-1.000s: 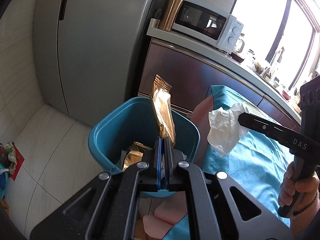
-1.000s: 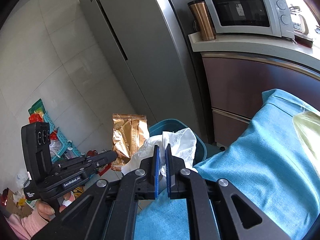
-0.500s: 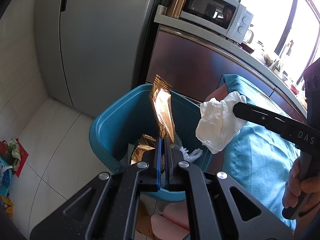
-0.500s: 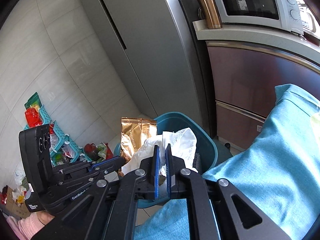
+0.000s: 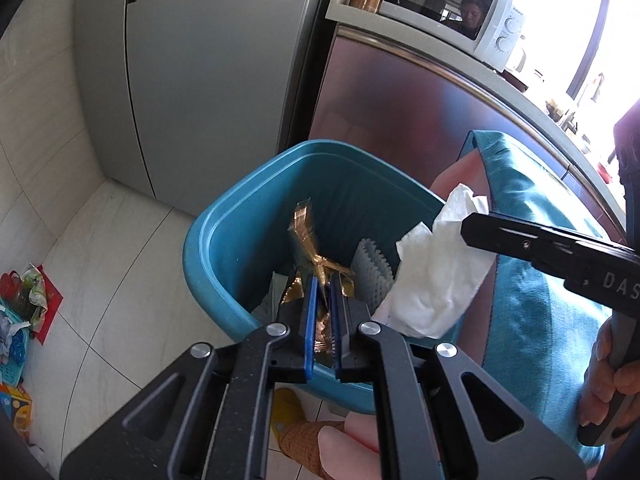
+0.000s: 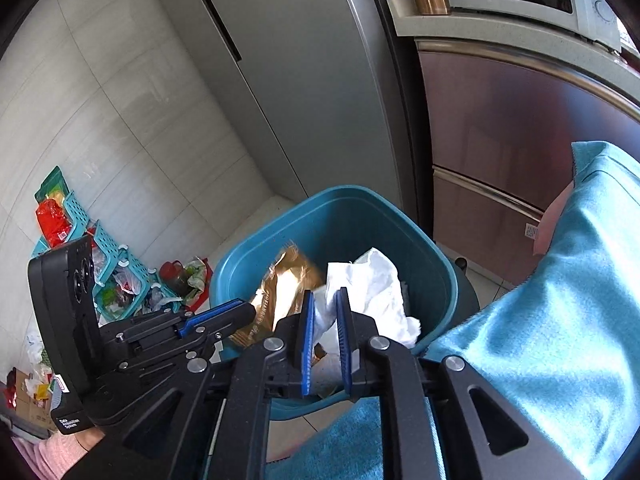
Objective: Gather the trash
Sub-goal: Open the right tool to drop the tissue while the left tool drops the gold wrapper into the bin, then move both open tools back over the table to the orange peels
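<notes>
Left claw: my left gripper (image 5: 323, 280) hangs over the open mouth of the blue bin (image 5: 224, 224), its fingers parted a little, with the gold wrapper (image 5: 308, 240) standing in the gap between the blue pads (image 5: 310, 312); I cannot tell whether the pads press it or it stands loose.
Gold wrapper: crumpled, upright, its top twisted, its whole length inside the rim of the bin; from my right camera it shows as a broad gold sheet (image 6: 286, 288) just beyond my left claw's tip.
Right claw: my right gripper (image 6: 325, 300) has its fingers slightly apart with the white tissue (image 6: 372, 284) bunched between them and touching both pads, so it looks held.
White tissue: a wadded ball over the right side of the bin; in my left camera it hangs (image 5: 436, 280) at the tip of the right claw, partly over the rim.
Bin contents: a grey ridged piece (image 5: 372, 272) and some pale scraps lie inside, below the wrapper.
Bin place: on the tiled floor (image 5: 100, 280), before the grey fridge (image 5: 208, 60) and beside the brown cabinet (image 5: 404, 120).
Cloth: blue fabric (image 6: 560, 320) lies just right of the bin.
Counter: microwave (image 5: 448, 12) on top.
</notes>
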The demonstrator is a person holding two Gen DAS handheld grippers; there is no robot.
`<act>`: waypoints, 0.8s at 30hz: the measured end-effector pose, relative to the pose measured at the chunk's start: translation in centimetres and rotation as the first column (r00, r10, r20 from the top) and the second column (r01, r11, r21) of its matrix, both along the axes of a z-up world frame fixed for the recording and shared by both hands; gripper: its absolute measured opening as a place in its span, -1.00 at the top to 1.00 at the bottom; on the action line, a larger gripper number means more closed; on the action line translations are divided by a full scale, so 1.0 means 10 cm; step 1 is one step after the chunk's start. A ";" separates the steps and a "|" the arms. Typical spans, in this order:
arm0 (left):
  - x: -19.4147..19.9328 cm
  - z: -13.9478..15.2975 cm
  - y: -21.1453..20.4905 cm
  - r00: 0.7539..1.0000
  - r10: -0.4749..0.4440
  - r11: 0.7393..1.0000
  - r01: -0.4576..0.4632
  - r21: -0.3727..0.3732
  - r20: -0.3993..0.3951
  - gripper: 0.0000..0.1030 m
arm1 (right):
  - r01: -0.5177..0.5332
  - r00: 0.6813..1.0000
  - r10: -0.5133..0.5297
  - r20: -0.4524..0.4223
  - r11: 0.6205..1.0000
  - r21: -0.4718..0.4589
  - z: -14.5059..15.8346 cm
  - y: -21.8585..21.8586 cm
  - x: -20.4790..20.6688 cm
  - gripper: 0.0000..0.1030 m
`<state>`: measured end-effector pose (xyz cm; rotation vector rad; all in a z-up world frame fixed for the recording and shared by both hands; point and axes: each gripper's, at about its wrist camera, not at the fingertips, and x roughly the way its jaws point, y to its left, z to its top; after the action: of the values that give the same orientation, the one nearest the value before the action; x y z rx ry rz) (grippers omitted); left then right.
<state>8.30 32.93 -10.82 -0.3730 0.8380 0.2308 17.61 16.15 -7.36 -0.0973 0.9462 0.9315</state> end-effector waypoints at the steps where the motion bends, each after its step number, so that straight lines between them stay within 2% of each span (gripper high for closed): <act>1: 0.00 -0.01 0.00 1.000 0.002 1.000 -0.002 -0.003 -0.001 0.89 | -0.002 1.000 0.002 -0.002 1.000 -0.003 -0.01 0.01 0.00 0.76; 6: -0.04 -0.04 0.03 1.000 0.015 1.000 -0.015 -0.012 -0.002 0.79 | -0.004 1.000 0.004 -0.015 1.000 -0.009 -0.05 0.00 -0.01 0.59; 12: -0.11 0.02 0.03 1.000 0.022 1.000 -0.022 -0.009 0.021 0.71 | 0.006 1.000 -0.006 -0.017 1.000 0.005 -0.04 -0.08 -0.03 0.54; 20: -0.23 0.21 -0.09 0.997 -0.003 1.000 0.002 0.011 0.080 0.57 | 0.014 1.000 -0.014 0.003 0.998 0.058 0.11 -0.40 -0.17 0.53; 24: -0.33 0.40 -0.26 0.989 -0.052 0.998 0.049 0.027 0.137 0.44 | 0.020 0.999 -0.024 0.033 0.995 0.101 0.27 -0.66 -0.28 0.41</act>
<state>5.05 30.32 -6.84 -0.3417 0.7071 0.1657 14.77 9.58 -4.70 -0.0172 0.8662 0.9527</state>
